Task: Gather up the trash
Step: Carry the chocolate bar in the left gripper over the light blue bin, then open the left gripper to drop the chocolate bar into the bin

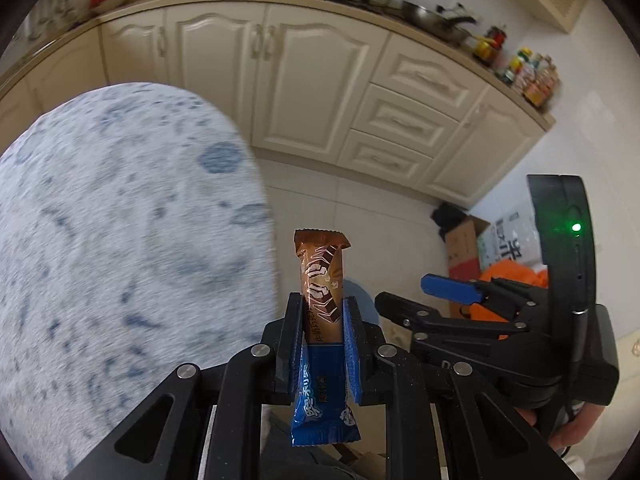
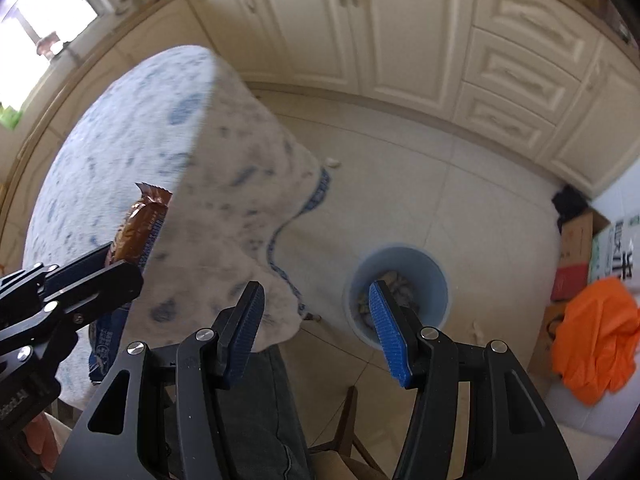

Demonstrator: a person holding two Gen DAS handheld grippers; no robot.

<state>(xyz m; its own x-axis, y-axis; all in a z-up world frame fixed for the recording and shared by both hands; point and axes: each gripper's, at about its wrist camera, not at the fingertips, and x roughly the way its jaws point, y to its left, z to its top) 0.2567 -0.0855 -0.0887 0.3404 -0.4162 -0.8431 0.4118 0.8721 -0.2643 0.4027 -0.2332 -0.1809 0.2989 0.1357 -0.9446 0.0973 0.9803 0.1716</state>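
Left tongs (image 1: 322, 320) squeeze a shiny, crinkly snack wrapper (image 1: 320, 276), brown on top and blue below | right tongs (image 2: 316, 320) stand apart, holding nothing | step: we carry the wrapper off the cloth-covered desk (image 1: 120, 220) | next: we think we move above the round blue bin (image 2: 400, 276) on the tiled floor (image 2: 460, 200), then let go.

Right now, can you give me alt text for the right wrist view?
The right gripper hangs open and empty above a blue bin on the tiled floor. At left, the left gripper holds a brown wrapper beside a cloth-covered table.
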